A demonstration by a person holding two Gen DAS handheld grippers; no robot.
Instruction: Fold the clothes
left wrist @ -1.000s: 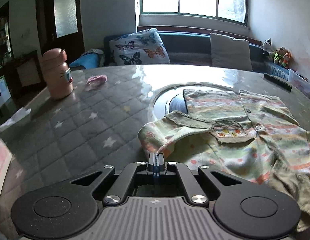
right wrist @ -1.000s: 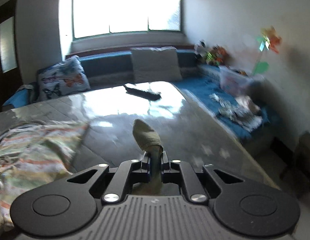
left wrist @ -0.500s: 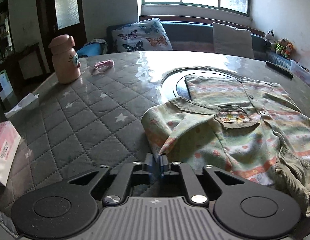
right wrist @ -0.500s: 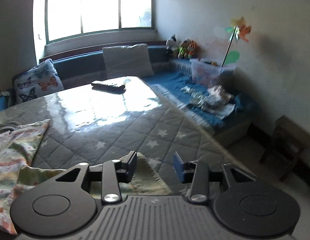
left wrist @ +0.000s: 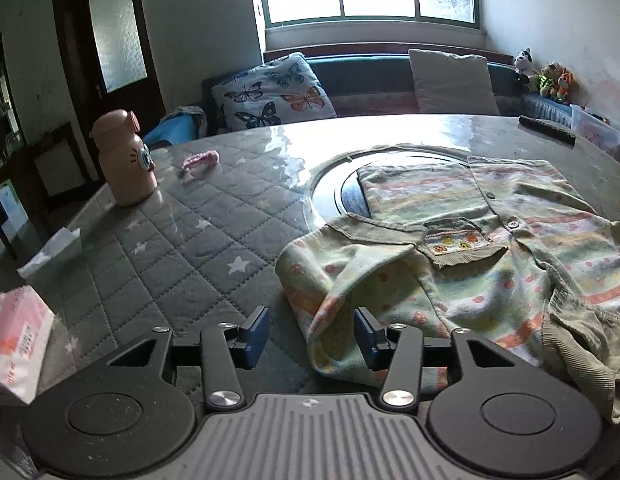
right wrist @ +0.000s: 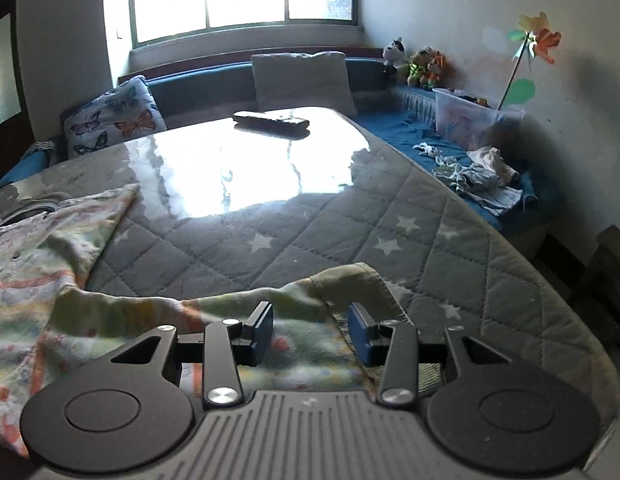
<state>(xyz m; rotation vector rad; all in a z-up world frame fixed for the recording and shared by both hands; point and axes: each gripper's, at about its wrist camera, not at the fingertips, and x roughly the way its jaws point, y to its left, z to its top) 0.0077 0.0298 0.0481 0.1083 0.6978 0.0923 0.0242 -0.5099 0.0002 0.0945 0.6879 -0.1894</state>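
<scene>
A small pale-green garment (left wrist: 489,248) with orange stripes and dots, olive trim and a chest pocket lies on the quilted grey table cover (left wrist: 182,256). One sleeve is folded across its front. My left gripper (left wrist: 311,338) hovers at the garment's near left edge; its jaws are opening, and a fold of cloth lies between the blue pads without being pressed. In the right wrist view the other sleeve (right wrist: 294,312) with its olive cuff lies flat on the cover. My right gripper (right wrist: 310,332) stands open just above that sleeve, and its pads do not pinch the cloth.
A pink bottle (left wrist: 124,158), a small pink item (left wrist: 200,159), tissues (left wrist: 50,250) and a pink packet (left wrist: 16,336) sit at the left. A dark remote (right wrist: 272,119) lies at the far edge. A round inset (left wrist: 341,188) shows beside the garment. The table edge (right wrist: 549,280) drops off at right.
Both grippers were shut on the garment and have let go: the right opened first and sank toward the table as the sleeve dropped flat; the left opened afterwards, leaving the fold lying loose.
</scene>
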